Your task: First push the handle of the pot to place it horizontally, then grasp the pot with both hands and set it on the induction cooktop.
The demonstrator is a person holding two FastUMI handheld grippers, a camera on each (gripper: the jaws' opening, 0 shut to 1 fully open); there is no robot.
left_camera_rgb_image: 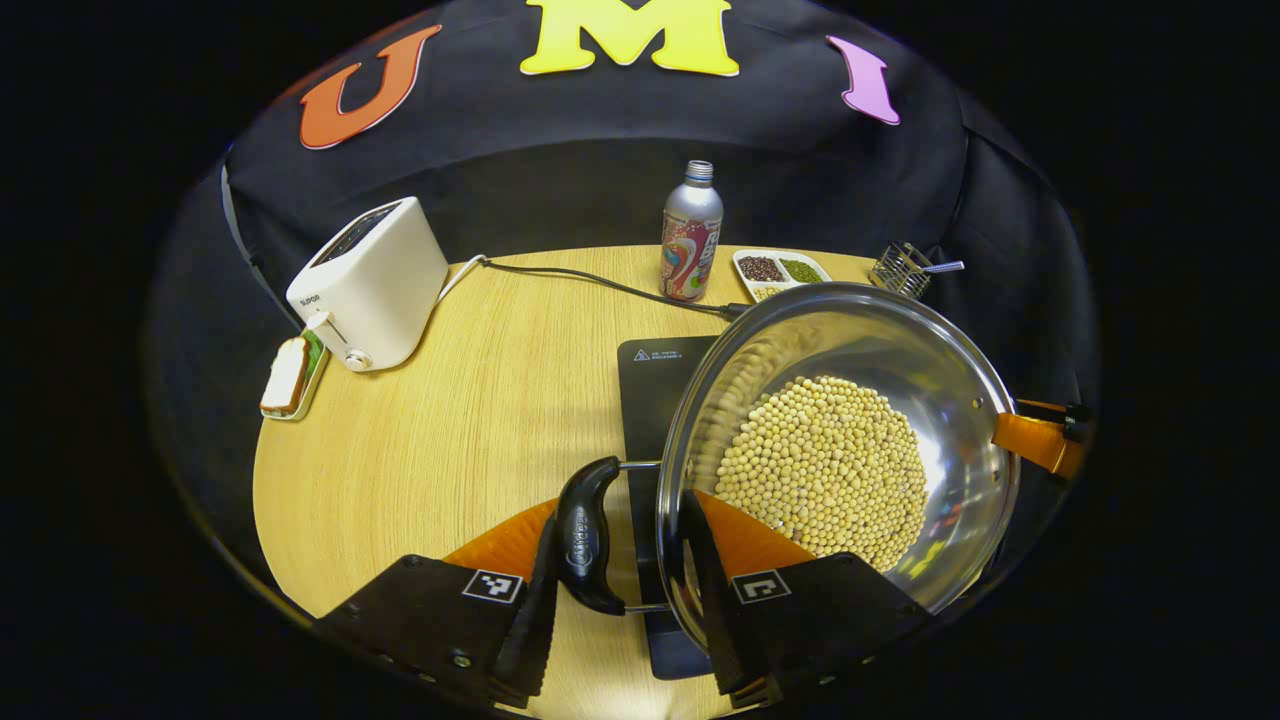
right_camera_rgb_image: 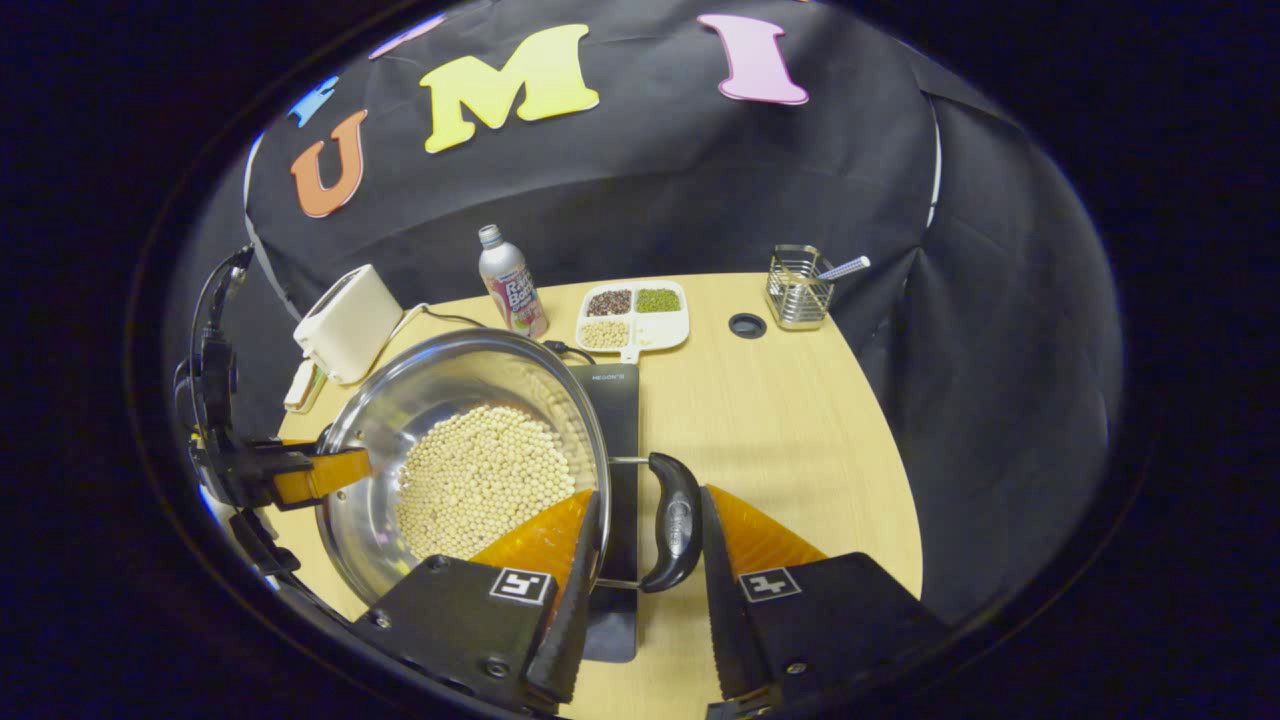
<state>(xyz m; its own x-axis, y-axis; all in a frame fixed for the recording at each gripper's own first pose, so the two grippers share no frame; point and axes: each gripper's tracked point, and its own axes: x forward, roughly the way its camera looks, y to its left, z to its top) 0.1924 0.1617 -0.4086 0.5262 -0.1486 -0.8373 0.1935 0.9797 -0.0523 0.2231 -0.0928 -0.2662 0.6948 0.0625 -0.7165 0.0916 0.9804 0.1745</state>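
A steel pot [left_camera_rgb_image: 900, 340] holding soybeans [left_camera_rgb_image: 825, 465] sits over the black induction cooktop [left_camera_rgb_image: 655, 380]; I cannot tell whether it rests on it. My left gripper [left_camera_rgb_image: 620, 510] clamps the pot's near side. One finger is outside the black handle [left_camera_rgb_image: 585, 535] and the other is inside the pot wall. My right gripper [right_camera_rgb_image: 650, 495] grips the opposite side of the pot [right_camera_rgb_image: 430, 385] the same way, with one finger inside the rim and one outside that handle [right_camera_rgb_image: 675, 520]. The cooktop [right_camera_rgb_image: 615, 420] runs under that handle.
On the round wooden table [left_camera_rgb_image: 450, 430] a white toaster [left_camera_rgb_image: 370, 280] stands at the back left, with bread on a small plate [left_camera_rgb_image: 290, 375] beside it. A bottle [left_camera_rgb_image: 690, 235], a divided dish of beans [left_camera_rgb_image: 780, 270] and a wire holder [left_camera_rgb_image: 900, 268] line the back edge.
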